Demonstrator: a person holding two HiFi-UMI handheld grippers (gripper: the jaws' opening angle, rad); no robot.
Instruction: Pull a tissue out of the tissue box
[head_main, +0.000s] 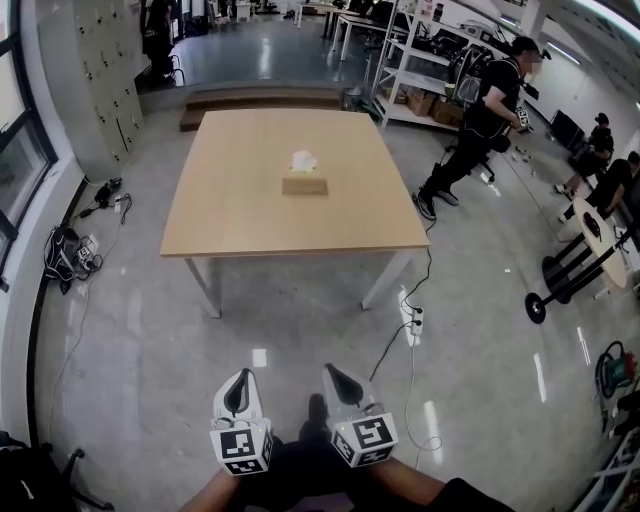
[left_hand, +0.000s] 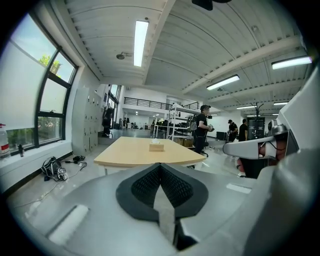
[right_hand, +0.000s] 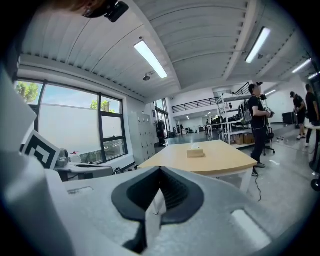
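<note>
A tan tissue box (head_main: 305, 186) stands near the middle of a wooden table (head_main: 240, 215), far ahead of me, with a white tissue (head_main: 303, 159) sticking up from its top. Both grippers hang low over the floor, well short of the table. My left gripper (head_main: 239, 381) is shut with nothing in it, and so is my right gripper (head_main: 338, 375) beside it. The left gripper view looks past the left gripper (left_hand: 160, 168) to the tissue box (left_hand: 156, 146) in the distance. In the right gripper view the right gripper (right_hand: 160, 171) points at the tissue box (right_hand: 195, 152).
A person in black (head_main: 480, 115) stands by the table's right side, near metal shelves (head_main: 420, 55). A cable and power strip (head_main: 413, 322) lie on the floor by the near right table leg. Bags and cords (head_main: 68, 255) sit at the left wall. Seated people (head_main: 608, 180) are at the far right.
</note>
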